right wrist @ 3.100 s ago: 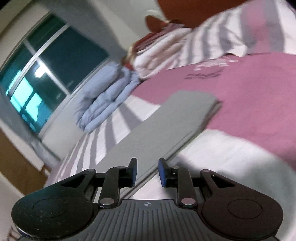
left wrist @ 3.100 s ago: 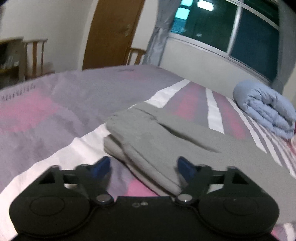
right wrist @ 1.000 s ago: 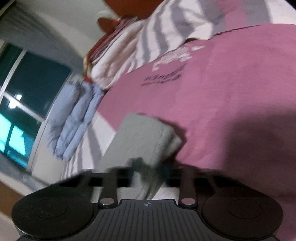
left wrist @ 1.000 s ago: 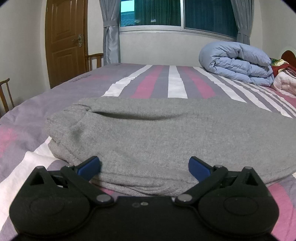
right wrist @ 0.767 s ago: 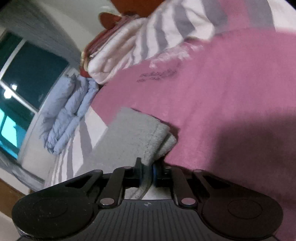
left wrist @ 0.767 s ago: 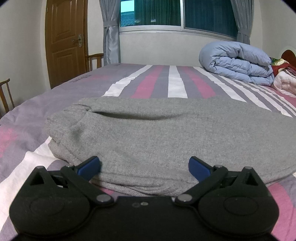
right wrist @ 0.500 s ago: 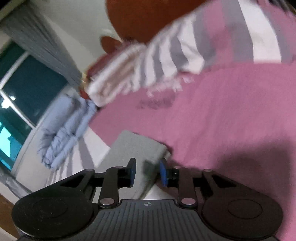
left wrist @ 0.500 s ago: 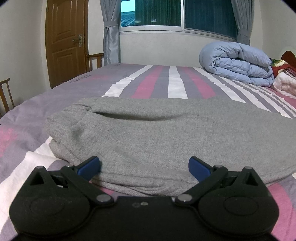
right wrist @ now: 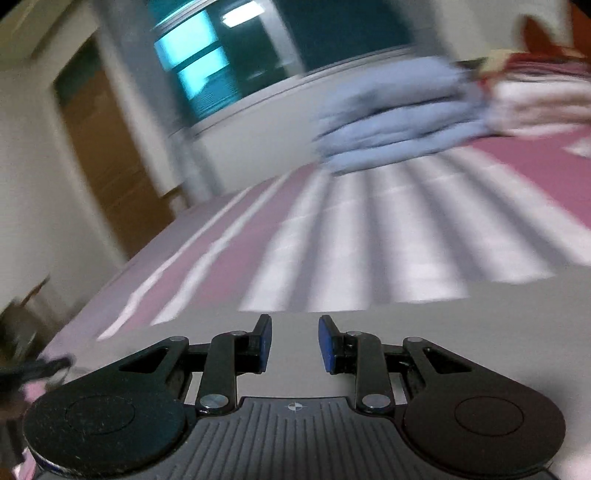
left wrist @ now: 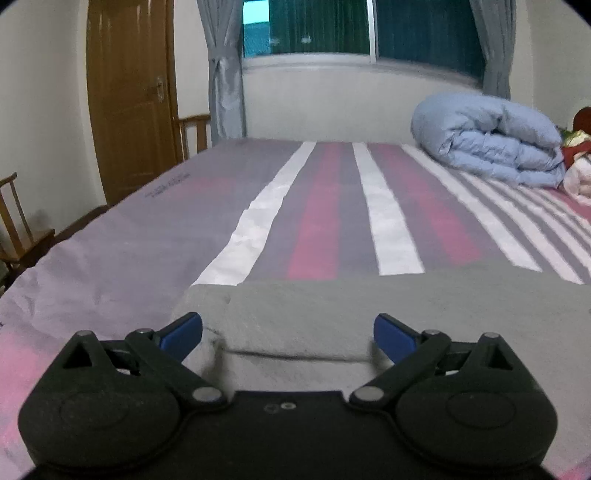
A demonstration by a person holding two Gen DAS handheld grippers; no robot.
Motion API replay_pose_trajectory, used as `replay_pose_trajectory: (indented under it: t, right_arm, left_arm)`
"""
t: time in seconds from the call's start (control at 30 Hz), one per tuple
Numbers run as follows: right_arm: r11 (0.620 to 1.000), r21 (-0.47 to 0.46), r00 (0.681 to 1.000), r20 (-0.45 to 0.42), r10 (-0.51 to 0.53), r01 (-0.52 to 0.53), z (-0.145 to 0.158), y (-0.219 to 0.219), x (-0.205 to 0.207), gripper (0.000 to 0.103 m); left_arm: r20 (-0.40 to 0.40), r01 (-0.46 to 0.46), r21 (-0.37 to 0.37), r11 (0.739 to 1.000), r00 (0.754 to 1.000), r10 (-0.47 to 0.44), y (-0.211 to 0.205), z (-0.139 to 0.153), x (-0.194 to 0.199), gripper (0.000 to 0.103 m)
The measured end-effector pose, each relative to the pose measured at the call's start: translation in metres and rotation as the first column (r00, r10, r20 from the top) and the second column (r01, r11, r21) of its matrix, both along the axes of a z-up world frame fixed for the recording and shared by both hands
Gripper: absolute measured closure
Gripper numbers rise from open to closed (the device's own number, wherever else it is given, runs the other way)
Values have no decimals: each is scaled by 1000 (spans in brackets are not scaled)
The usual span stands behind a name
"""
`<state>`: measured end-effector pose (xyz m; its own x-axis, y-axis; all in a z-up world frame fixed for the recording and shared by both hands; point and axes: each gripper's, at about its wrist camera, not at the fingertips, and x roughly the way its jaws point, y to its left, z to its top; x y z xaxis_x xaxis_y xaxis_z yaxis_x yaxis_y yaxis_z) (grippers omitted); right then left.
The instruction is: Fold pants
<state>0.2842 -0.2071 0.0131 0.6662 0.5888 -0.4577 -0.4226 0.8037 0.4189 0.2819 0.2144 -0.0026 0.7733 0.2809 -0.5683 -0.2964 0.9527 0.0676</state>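
The grey pants (left wrist: 332,310) lie folded on the striped bed sheet (left wrist: 317,206). In the left wrist view their near edge fills the bottom of the frame. My left gripper (left wrist: 288,332) is wide open just above the pants' folded edge, holding nothing. In the blurred right wrist view the pants (right wrist: 443,317) spread under my right gripper (right wrist: 294,341), which is open with a narrow gap and empty.
A rolled light-blue duvet (left wrist: 487,140) lies at the far right of the bed, with red and white bedding (left wrist: 578,162) beside it. A wooden door (left wrist: 129,103), chairs (left wrist: 194,131) and a curtained window (left wrist: 369,29) stand beyond the bed's left and far sides.
The left gripper has moved up and forward over the pants. The right gripper let go of the pant end and swung round fast toward the window; its view is blurred.
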Motion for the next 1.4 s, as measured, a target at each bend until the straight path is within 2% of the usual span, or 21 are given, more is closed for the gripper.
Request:
replay_pose_trajectory:
  t: [0.17, 0.2, 0.27, 0.3, 0.33, 0.4, 0.43, 0.5, 0.6, 0.63, 0.67, 0.7, 0.73, 0.8, 0.9, 1.0, 1.07, 1.13, 1.2, 1.3, 1.4]
  right_arm:
    - [965, -140, 975, -50, 219, -224, -24, 130, 30, 75]
    - [953, -176, 969, -74, 235, -245, -35, 146, 38, 75]
    - [950, -229, 975, -109, 193, -214, -54, 164, 58, 75]
    - [958, -218, 979, -117, 165, -187, -61, 165, 70, 76]
    - [964, -202, 981, -127, 150, -173, -64, 165, 80, 77]
    - [960, -245, 987, -118, 110, -136, -63, 166, 93, 76]
    - [961, -244, 988, -119, 100, -127, -60, 162, 96, 76]
    - [972, -198, 989, -100, 106, -124, -48, 147, 92, 76]
    - [977, -189, 994, -50, 95, -103, -33, 110, 64, 75]
    - [975, -201, 995, -49, 86, -94, -34, 99, 55, 73]
    - [969, -238, 996, -62, 61, -74, -37, 91, 50, 65]
    - [958, -283, 995, -99, 25, -53, -49, 82, 51, 62]
    - [965, -259, 991, -134, 12, -46, -60, 68, 53, 63]
    - [983, -181, 987, -152, -55, 27, -52, 36, 48, 63]
    - [994, -59, 993, -72, -98, 94, -26, -23, 20, 62]
    - [979, -64, 980, -9, -197, 196, -18, -86, -13, 62]
    - [954, -23, 954, -21, -299, 298, -20, -136, -28, 62]
    - [910, 43, 910, -58, -410, 413, -24, -187, -43, 62]
    - [829, 124, 837, -110, -535, 546, -32, -244, -62, 62]
    - [699, 221, 733, -236, -638, 680, -47, -307, -81, 62]
    - [622, 286, 684, -327, -652, 729, -59, -343, -86, 63]
  left_arm:
    - [-101, 43, -42, 998, 994, -47, 14, -18, 36, 8]
    - [-126, 40, -24, 999, 991, -43, 18, -25, 42, 8]
    - [-148, 31, 46, 998, 989, -24, 26, -37, 49, 6]
    - [-146, 24, 40, 999, 989, -18, 33, -41, 50, 5]
    - [-143, 12, 19, 1000, 990, -9, 40, -45, 51, 5]
    - [-128, -20, -66, 998, 992, 12, 54, -48, 49, 6]
    - [-122, -29, -82, 996, 992, 19, 55, -47, 47, 6]
    - [-91, -46, -62, 997, 995, 40, 50, -37, 36, 9]
    - [-14, -30, -60, 998, 999, 29, 37, -26, 11, 6]
    - [-20, -14, -45, 999, 1000, 13, 32, -29, 8, 6]
    - [-56, -7, -6, 1000, 998, 7, 27, -36, 10, 6]
    - [-77, -5, 16, 1000, 997, 7, 25, -43, 10, 6]
    - [-79, -13, 23, 1000, 997, 15, 24, -45, 8, 6]
    - [-51, -41, 13, 999, 998, 42, 20, -34, -5, 6]
    - [-6, -28, -4, 1000, 1000, 28, 6, -21, -31, 6]
    - [0, -13, -4, 1000, 1000, 13, -12, -20, -52, 6]
    - [15, -10, -9, 1000, 1000, 10, -25, -21, -62, 6]
    - [22, -18, -50, 999, 1000, 19, -32, -26, -67, 6]
    - [34, -35, -51, 998, 999, 36, -42, -32, -71, 6]
    - [29, -56, -63, 996, 998, 58, -51, -47, -72, 6]
    - [24, -66, -97, 993, 997, 69, -46, -52, -72, 6]
